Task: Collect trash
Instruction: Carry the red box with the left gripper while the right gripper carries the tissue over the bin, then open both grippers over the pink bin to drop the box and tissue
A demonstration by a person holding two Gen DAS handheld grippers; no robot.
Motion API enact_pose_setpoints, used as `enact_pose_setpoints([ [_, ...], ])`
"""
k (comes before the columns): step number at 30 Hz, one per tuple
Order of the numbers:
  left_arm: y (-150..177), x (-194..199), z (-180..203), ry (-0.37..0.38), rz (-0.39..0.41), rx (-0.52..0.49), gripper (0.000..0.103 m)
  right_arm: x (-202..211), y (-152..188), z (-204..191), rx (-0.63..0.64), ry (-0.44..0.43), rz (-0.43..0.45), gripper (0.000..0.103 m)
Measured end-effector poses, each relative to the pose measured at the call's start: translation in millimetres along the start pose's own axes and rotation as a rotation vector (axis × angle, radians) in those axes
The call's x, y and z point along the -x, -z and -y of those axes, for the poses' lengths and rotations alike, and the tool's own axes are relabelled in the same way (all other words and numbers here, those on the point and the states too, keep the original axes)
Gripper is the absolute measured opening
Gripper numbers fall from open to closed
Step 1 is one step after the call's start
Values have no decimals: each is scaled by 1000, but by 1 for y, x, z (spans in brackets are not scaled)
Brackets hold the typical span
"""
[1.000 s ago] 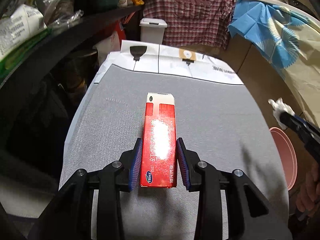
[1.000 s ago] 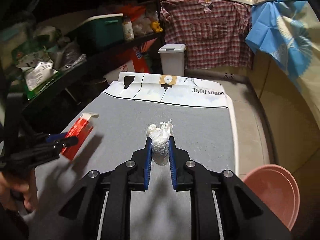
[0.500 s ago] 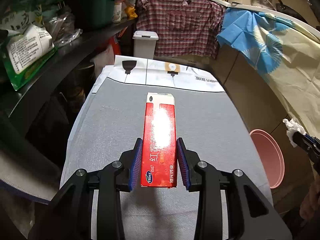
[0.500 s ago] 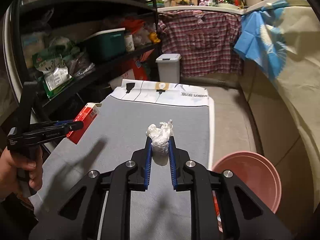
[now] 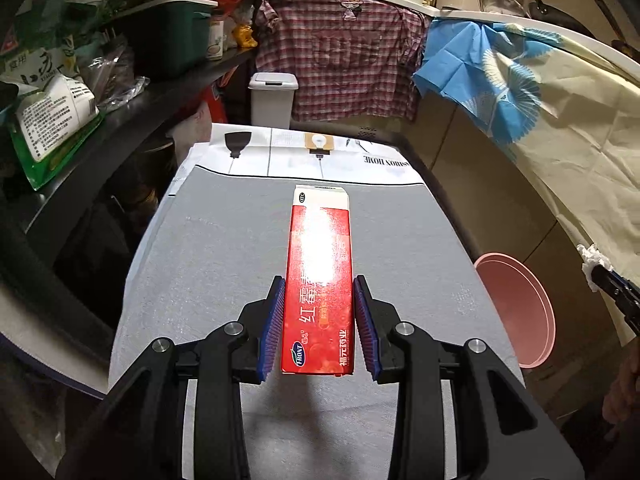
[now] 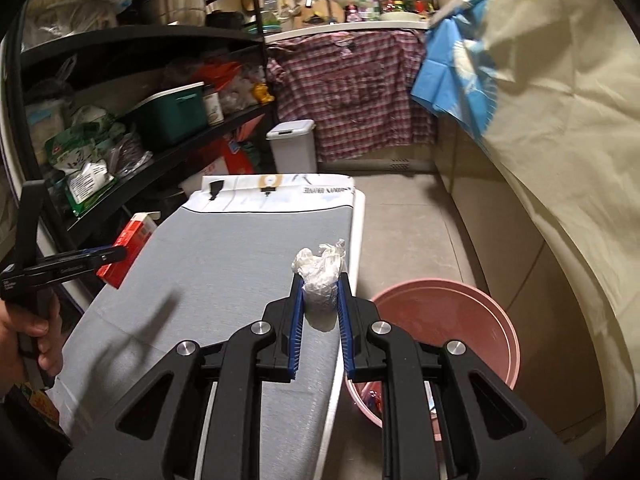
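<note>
"FRONT" on red carton (image 5: 320, 276)

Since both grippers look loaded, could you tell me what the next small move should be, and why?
Probably carry the right gripper a little further over the pink basin and release: it holds the crumpled white wad at the table's edge, the basin just beyond. The left gripper holds the red carton.

A red-and-white carton (image 5: 319, 280) hangs lengthwise above the grey table. A crumpled white tissue wad (image 6: 320, 276) sits raised near the pink basin (image 6: 472, 312)

One carton (image 5: 318, 276), one wad (image 6: 320, 276), one basin (image 6: 448, 320)
</note>
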State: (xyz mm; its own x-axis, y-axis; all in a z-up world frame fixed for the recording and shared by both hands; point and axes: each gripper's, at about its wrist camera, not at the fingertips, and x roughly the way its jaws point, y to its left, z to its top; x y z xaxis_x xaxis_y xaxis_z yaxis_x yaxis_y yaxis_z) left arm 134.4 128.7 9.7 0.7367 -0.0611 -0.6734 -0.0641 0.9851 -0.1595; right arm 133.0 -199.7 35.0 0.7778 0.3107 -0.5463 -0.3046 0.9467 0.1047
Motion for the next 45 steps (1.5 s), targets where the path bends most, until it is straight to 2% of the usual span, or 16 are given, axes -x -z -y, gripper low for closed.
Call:
enact_pose_setpoints([
  [10, 11, -1, 33, 20, -9, -23, 34, 3, 7, 15, -20, 34, 15, 17],
  [21, 11, -13, 79, 62, -14, -71, 34, 2, 7, 45, -46, 127, 15, 17],
  [31, 0, -31, 132, 171, -23, -127, 34, 0, 7, 85, -142, 189, 5, 17],
  [45, 2, -61, 216, 338, -82, -223, 34, -21, 11, 100, -163, 229, -67, 17],
])
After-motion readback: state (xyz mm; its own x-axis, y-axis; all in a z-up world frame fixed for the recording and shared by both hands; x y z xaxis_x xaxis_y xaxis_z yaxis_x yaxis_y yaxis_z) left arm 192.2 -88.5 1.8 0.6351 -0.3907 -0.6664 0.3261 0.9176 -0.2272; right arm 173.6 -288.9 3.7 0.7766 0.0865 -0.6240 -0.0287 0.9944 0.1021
